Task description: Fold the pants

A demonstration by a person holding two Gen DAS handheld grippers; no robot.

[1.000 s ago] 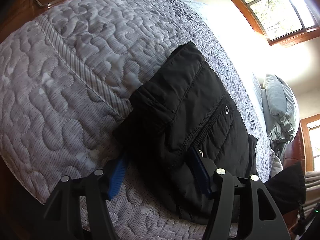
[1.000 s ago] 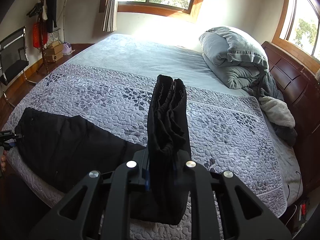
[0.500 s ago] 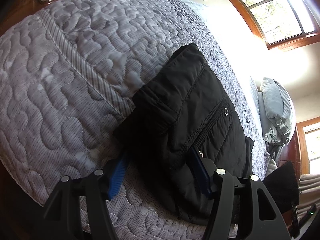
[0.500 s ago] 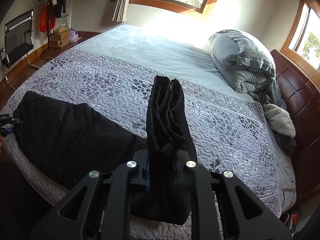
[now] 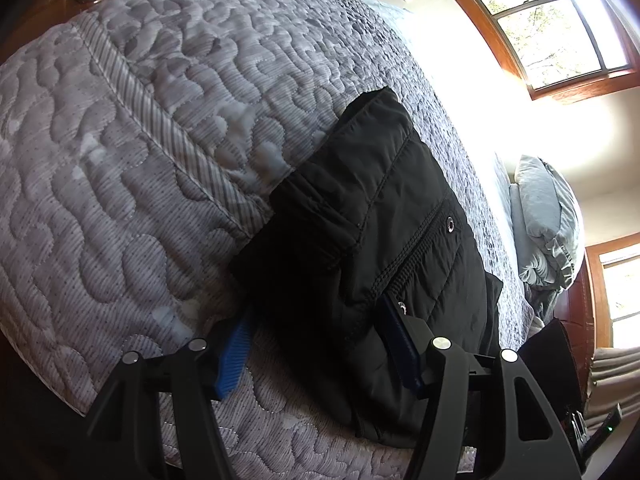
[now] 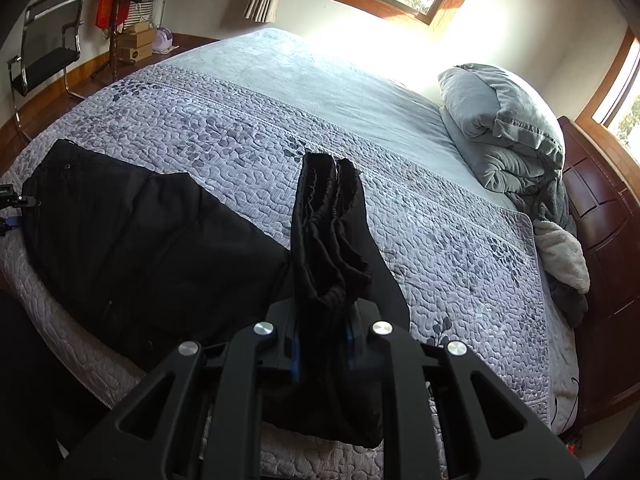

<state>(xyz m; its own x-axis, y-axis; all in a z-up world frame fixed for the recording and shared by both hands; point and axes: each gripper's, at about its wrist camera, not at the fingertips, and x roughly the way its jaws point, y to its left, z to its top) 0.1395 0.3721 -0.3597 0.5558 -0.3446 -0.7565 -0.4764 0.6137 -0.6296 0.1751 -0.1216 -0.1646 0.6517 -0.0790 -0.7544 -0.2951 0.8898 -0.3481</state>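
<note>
Black pants (image 6: 152, 240) lie along the near edge of the bed. In the left wrist view the hem end (image 5: 372, 216) with its cuff and metal eyelets fills the middle. My left gripper (image 5: 316, 344) is open, its blue pads on either side of the cuff corner. My right gripper (image 6: 320, 344) is shut on the bunched waistband end (image 6: 328, 240), which stands up between the fingers above the quilt. The left gripper also shows small at the left edge of the right wrist view (image 6: 12, 208).
The grey quilted bedspread (image 6: 440, 232) covers the bed. A folded grey duvet and pillow (image 6: 504, 120) lie at the head, by the dark wooden headboard (image 6: 600, 216). A chair (image 6: 44, 52) and a coat rack stand on the floor at the far left.
The right gripper has lifted and carried the waistband end a little toward the hem end. The left gripper has stayed open around the cuff, hardly moving.
</note>
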